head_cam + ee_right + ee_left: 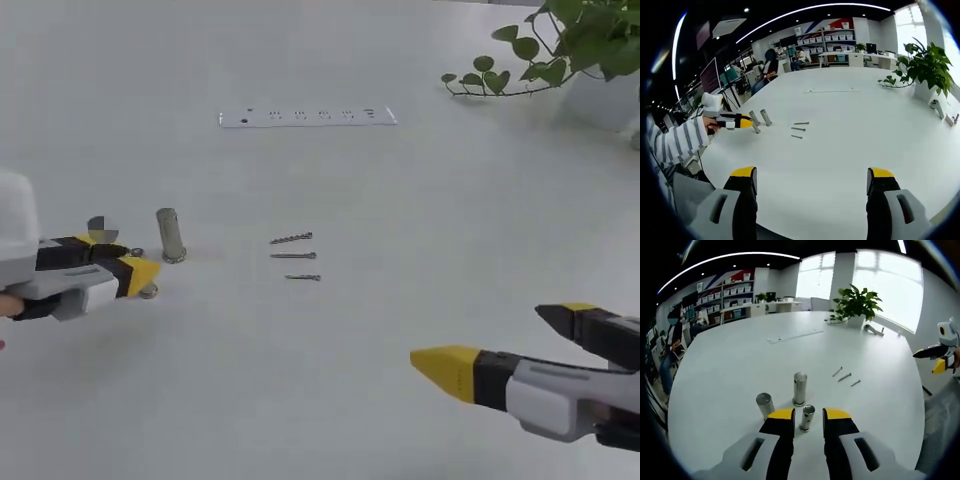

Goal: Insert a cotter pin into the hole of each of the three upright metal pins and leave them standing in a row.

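Three upright metal pins stand close together at the left: a tall one [170, 235] [799, 388], a second [765, 405] beside it, and a shorter one [807, 417]. My left gripper [130, 262] [809, 415] is open, and the shorter pin stands between its jaws with a gap on each side. Three cotter pins [293, 255] [844, 376] [798, 129] lie in a column on the table, right of the metal pins. At the near right my right gripper [495, 338] [811, 175] hovers wide open with nothing in it, well away from the cotter pins.
A white power strip [308, 117] [795, 335] lies flat at the back of the white table. A potted plant [570, 40] [922, 65] stands at the far right corner. A person's striped sleeve [675, 142] holds the left gripper.
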Available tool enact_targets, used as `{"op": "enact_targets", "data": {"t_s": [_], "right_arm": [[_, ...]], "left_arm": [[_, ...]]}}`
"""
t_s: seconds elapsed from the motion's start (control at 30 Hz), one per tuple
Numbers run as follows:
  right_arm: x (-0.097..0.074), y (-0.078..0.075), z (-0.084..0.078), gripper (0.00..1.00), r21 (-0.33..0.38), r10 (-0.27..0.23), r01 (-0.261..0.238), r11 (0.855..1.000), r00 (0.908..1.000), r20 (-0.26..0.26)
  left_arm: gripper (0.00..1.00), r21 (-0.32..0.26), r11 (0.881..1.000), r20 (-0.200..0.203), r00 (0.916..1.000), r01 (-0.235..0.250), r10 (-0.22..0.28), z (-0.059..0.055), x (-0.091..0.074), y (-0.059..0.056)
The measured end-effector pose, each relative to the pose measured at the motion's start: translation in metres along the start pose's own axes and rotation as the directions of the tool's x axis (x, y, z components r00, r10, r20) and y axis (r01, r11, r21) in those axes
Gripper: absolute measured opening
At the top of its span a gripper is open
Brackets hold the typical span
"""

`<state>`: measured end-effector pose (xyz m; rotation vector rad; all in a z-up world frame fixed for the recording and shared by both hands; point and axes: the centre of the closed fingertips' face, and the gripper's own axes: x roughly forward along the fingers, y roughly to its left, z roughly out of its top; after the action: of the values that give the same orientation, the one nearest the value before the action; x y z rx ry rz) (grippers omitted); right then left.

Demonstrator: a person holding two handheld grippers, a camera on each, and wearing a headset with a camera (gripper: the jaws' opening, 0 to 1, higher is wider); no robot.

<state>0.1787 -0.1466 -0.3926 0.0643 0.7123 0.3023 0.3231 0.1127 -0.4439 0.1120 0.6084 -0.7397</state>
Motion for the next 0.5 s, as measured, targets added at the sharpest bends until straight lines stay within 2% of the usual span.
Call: {"op": "enact_targets", "data": {"t_s": [0.27,0.37,0.5], "right_arm": [[-0.0009,-0.0009,0.0004,0.9,0.014,-0.004,0.004,1.0,0.9999,0.009],[-0.001,-0.0005,0.001,0.9,0.012,-0.004,0.003,1.0,0.9999,0.012],[-0.0006,0.0004,0.0004,0.9,0.009,0.0,0.0,1.0,1.0,0.009]], "left_arm": [[0.07,0.065,0.998,-0.012,0.9999,0.002,-0.001,-0.0055,0.0048,-0.0004],[0.06,0.115,0.993,-0.018,0.9998,0.006,-0.004,-0.008,0.005,-0.0018],[0.05,0.129,0.992,-0.018,0.9998,0.013,-0.01,-0.0074,0.0048,-0.0013]]}}
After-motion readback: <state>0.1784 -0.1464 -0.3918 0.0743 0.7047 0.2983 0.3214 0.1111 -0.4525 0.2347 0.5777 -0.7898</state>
